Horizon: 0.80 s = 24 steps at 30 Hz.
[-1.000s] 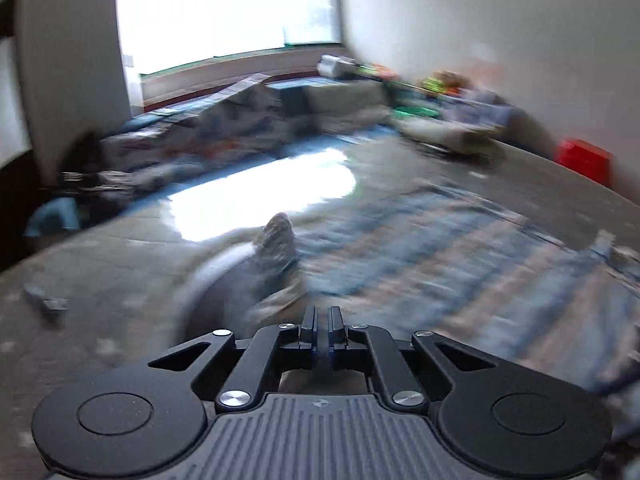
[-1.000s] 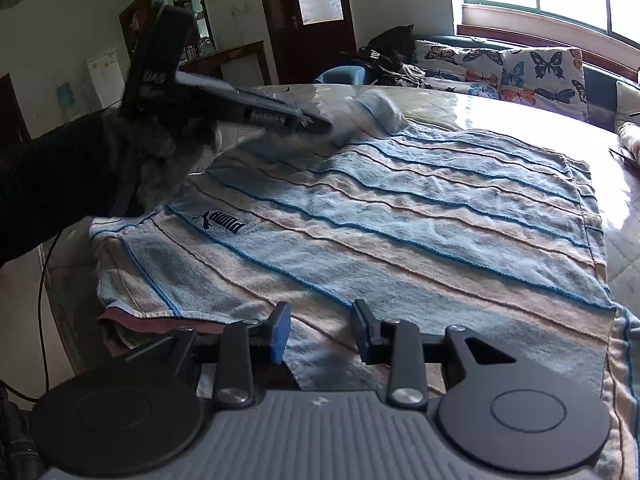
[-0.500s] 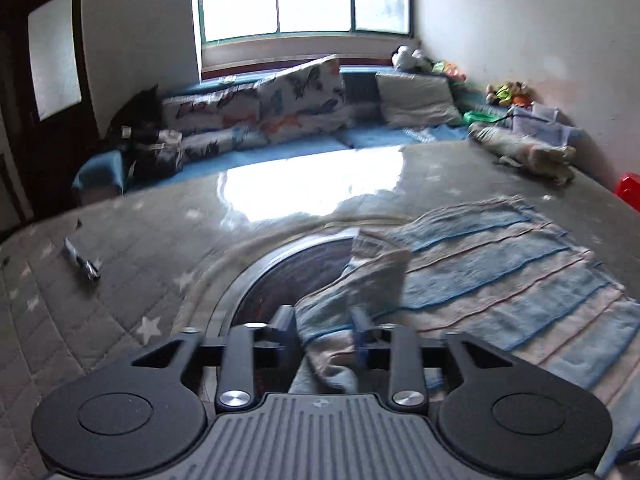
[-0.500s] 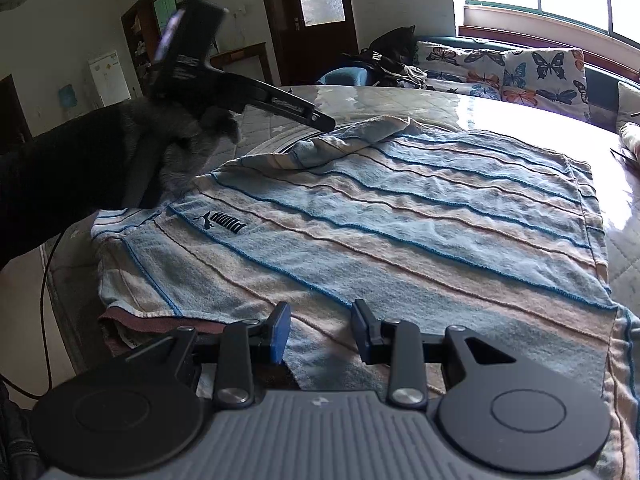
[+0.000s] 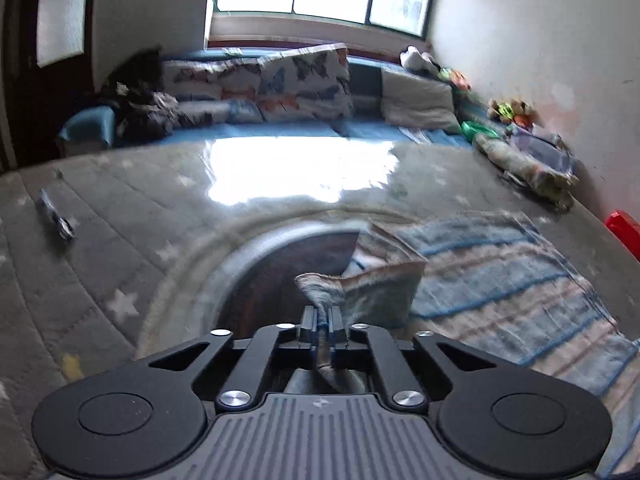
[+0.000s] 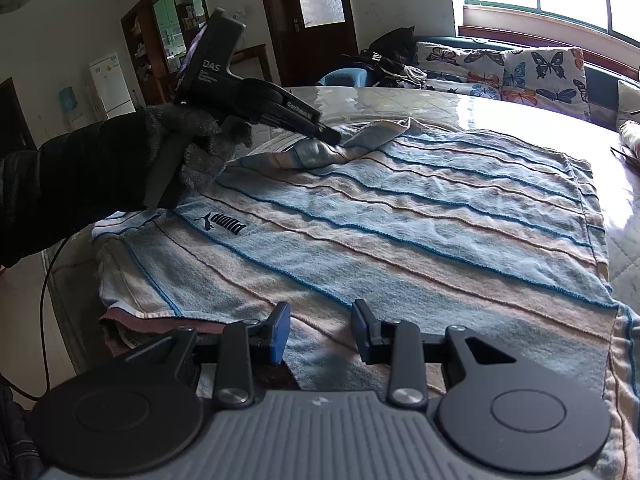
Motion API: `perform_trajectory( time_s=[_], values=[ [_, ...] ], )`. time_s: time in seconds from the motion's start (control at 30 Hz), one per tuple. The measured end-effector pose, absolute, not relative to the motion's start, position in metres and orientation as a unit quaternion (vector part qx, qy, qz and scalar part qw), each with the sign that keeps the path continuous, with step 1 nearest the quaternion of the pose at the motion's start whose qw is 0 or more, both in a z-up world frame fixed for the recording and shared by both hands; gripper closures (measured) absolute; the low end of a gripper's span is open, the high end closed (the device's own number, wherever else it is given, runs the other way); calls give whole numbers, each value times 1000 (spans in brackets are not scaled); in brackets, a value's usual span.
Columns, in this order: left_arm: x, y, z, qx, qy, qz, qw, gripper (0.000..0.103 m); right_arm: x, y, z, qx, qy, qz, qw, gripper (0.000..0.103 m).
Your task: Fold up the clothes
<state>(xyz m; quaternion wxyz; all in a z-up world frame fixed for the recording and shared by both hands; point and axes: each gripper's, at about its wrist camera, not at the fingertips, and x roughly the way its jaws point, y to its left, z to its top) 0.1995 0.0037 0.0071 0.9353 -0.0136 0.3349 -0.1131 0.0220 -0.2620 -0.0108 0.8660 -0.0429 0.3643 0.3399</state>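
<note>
Shirt (image 6: pixel 400 216) is spread across the table (image 6: pixel 500 108), a striped knit thing in light blue and peach with thin darker blue lines and a small black logo (image 6: pixel 219 222) near its left edge. It covers most of the near side of the tabletop, and one end droops off the table edge on the left.

The left gripper (image 5: pixel 322 314) is pinched tight on a corner of the shirt at the far left, with the fabric bunched up between the pads and a little flap standing up just past the tips. Its jaws have just been closing, and now they're clamped right on that cloth. From the other side you can see a gloved hand (image 6: pixel 200 148) in a dark sleeve gripping that tool, with the corner lifted into a small peak above the rest of the shirt.

The right gripper (image 6: pixel 320 330) hangs over the near edge of the shirt with its jaws partway apart. Nothing is pinched in there; the cloth just lies under the gap.

Behind the table there's a window bench with butterfly cushions (image 6: pixel 520 72), and a dark wooden door (image 6: pixel 312 12) further back. The left view is a bit blurry.
</note>
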Motion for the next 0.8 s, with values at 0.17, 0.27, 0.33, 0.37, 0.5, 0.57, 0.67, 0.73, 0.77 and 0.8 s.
perform_trajectory(
  time_s=[0.17, 0.27, 0.33, 0.37, 0.5, 0.57, 0.67, 0.73, 0.77, 0.8],
  values=[
    [209, 18, 16, 37, 289, -12, 957, 98, 22, -263, -11, -41, 364, 340, 866, 69],
    [224, 27, 11, 70, 286, 27, 955, 98, 23, -263, -11, -40, 364, 340, 866, 69],
    [233, 31, 5, 82, 296, 37, 951, 98, 23, -263, -12, -39, 364, 339, 867, 69],
    [237, 32, 2, 88, 301, 43, 949, 98, 23, -263, -12, -39, 364, 339, 867, 69],
    [246, 38, -13, 101, 314, 66, 942, 98, 23, -263, -12, -37, 364, 338, 867, 68],
    [246, 43, -15, 98, 318, 74, 940, 98, 23, -263, -12, -36, 364, 338, 867, 68],
    [239, 49, -9, 73, 323, 70, 941, 97, 22, -262, -11, -39, 364, 339, 867, 65],
    [227, 43, -1, 60, 321, 41, 944, 97, 22, -260, -11, -42, 363, 339, 867, 64],
    [220, 39, 3, 56, 320, 23, 946, 97, 22, -260, -12, -42, 363, 339, 867, 64],
    [215, 33, 5, 57, 321, 1, 945, 96, 22, -260, -11, -41, 364, 338, 867, 64]
  ],
)
